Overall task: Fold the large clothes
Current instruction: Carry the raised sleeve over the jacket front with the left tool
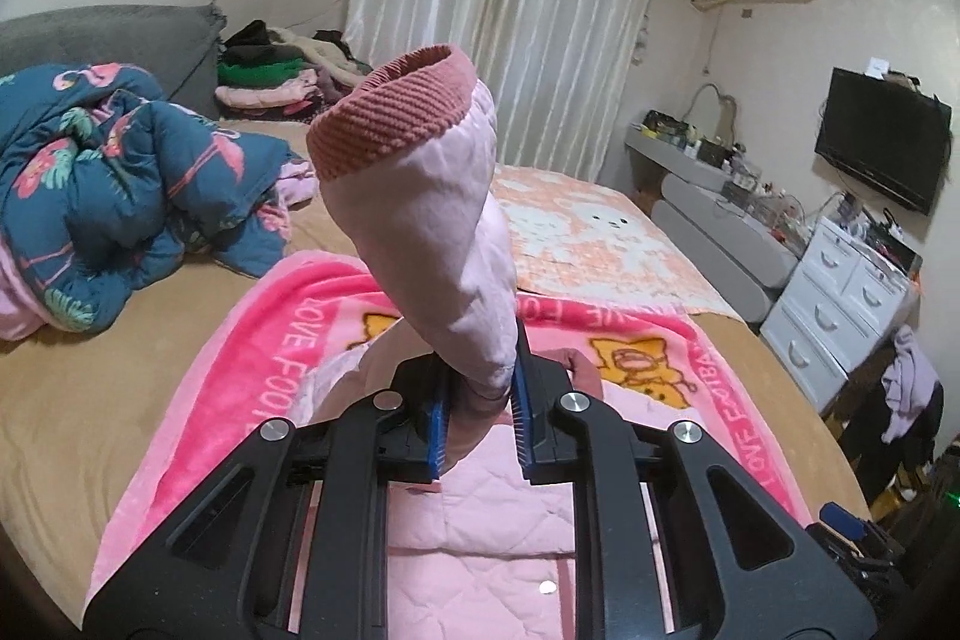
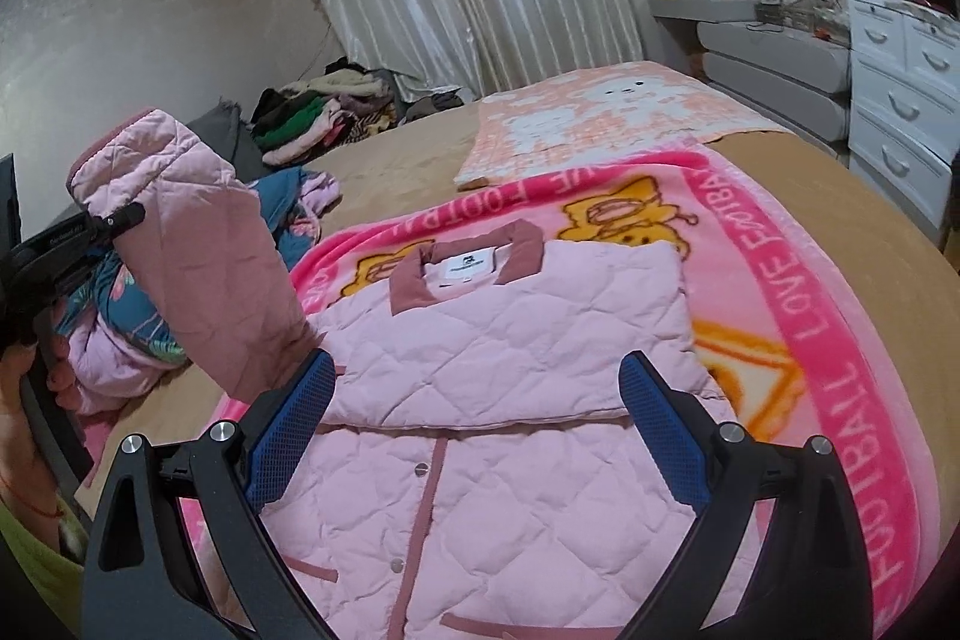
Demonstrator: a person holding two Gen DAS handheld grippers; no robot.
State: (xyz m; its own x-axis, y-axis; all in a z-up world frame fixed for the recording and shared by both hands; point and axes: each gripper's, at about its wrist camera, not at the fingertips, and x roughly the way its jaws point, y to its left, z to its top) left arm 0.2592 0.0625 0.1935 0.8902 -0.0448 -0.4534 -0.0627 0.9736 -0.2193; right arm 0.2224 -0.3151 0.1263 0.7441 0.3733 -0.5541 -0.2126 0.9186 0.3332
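A pink quilted jacket (image 2: 510, 340) with a dusty-rose collar lies front up on a pink cartoon blanket (image 2: 798, 316) on the bed. One sleeve is folded across its chest. My left gripper (image 1: 478, 388) is shut on the other sleeve (image 1: 432, 232) and holds it upright, its ribbed rose cuff (image 1: 390, 112) on top. That raised sleeve (image 2: 198, 256) shows at the left of the right wrist view. My right gripper (image 2: 477, 382) is open and empty, low over the jacket's middle.
A blue flamingo quilt (image 1: 120, 184) is bunched at the left of the bed. A pile of folded clothes (image 2: 312, 118) lies at the far side by the curtain. A peach blanket (image 2: 600, 118) lies beyond. White drawers (image 2: 900, 100) stand right.
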